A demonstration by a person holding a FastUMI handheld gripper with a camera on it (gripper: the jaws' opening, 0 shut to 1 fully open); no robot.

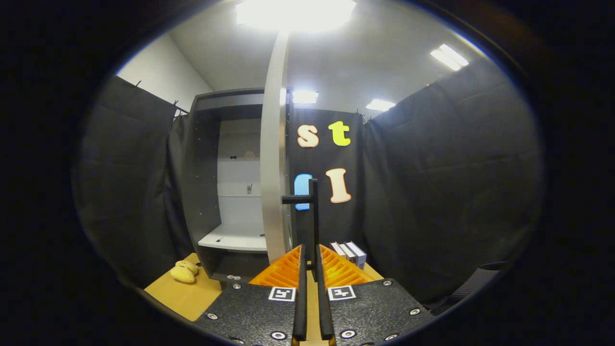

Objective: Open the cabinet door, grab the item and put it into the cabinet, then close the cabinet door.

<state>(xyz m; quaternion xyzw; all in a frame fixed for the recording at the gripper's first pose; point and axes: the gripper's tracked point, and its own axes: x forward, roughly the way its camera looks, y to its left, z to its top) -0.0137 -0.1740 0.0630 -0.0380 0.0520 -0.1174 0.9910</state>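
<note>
Gripper [312, 262]: we see its fingers nearly together, clamped on the door's dark handle [314, 216].
Cabinet door [274, 158]: swung open, edge-on ahead of us.
Cabinet [211, 192]: interior exposed, pale shelf [235, 239] bare.
Item: a yellow plush toy [184, 271] on the wooden table [182, 295], left of the cabinet's base.

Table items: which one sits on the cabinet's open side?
The yellow toy, left of the door; the boxes lie right. The gripper clamps the door handle.
</note>
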